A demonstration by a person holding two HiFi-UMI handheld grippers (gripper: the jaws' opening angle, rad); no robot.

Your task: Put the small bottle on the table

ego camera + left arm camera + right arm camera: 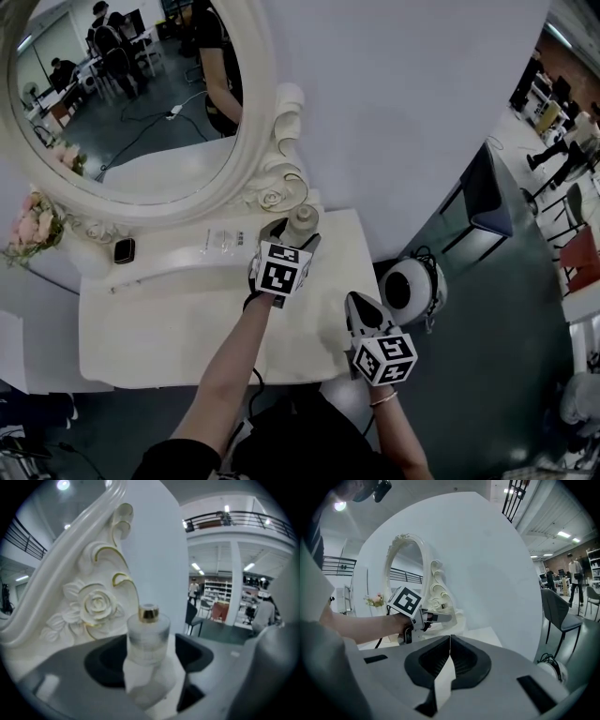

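Observation:
A small frosted bottle [302, 222] with a gold cap stands upright on the white dressing table [159, 328], close to the carved rose at the mirror's base. My left gripper [292, 236] is open right at it. In the left gripper view the bottle [149, 632] stands between the two dark jaws with a narrow gap on each side, and I cannot tell whether either jaw touches it. My right gripper [360, 303] hovers over the table's front right part, away from the bottle. In the right gripper view its jaws [450, 641] are shut together with nothing between them.
An oval mirror in an ornate white frame [274, 141] rises behind the table. Pink flowers [33, 225], a small black object [124, 250] and a clear packet [223, 241] lie along the back shelf. On the floor to the right are a round white device [410, 289] and a dark chair [483, 202].

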